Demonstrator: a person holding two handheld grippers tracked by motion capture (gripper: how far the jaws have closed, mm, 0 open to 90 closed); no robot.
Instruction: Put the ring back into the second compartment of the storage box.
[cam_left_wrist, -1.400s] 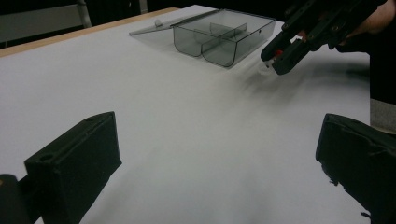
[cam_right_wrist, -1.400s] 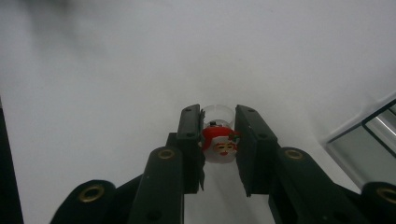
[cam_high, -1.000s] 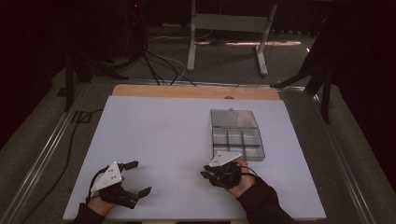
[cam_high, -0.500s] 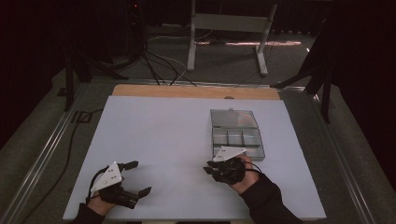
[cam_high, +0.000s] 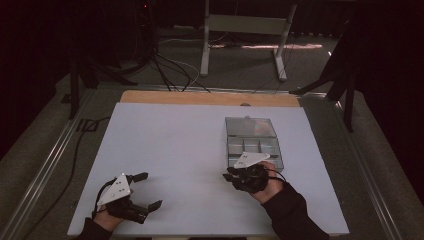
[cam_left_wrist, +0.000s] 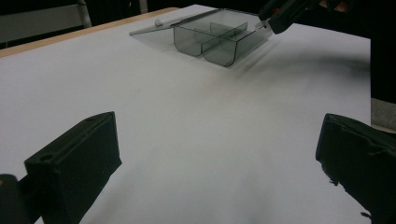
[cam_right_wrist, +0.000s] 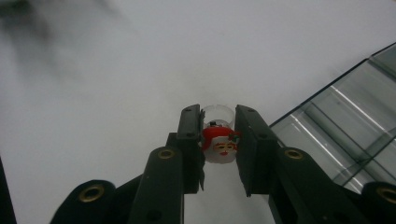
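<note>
A small Santa-face ring (cam_right_wrist: 219, 142) with a clear band is pinched between the black jaws of my right gripper (cam_right_wrist: 218, 121), which is shut on it just above the white table. In the high view my right gripper (cam_high: 231, 177) hovers at the near edge of a clear grey compartment box (cam_high: 252, 142) whose lid lies open behind it. My left gripper (cam_high: 150, 190) rests at the near left of the table, open with nothing between its jaws. The left gripper view looks past my left gripper (cam_left_wrist: 217, 135) to the box (cam_left_wrist: 219, 39) and the right gripper (cam_left_wrist: 280, 11) beyond it.
The white table top (cam_high: 170, 145) has a wooden strip (cam_high: 210, 98) along its far edge. Metal rails run along both sides. Cables and a desk frame (cam_high: 245, 25) stand on the floor behind.
My right gripper has risen a little and drifted toward the box, still holding the ring. The left gripper has stayed put.
</note>
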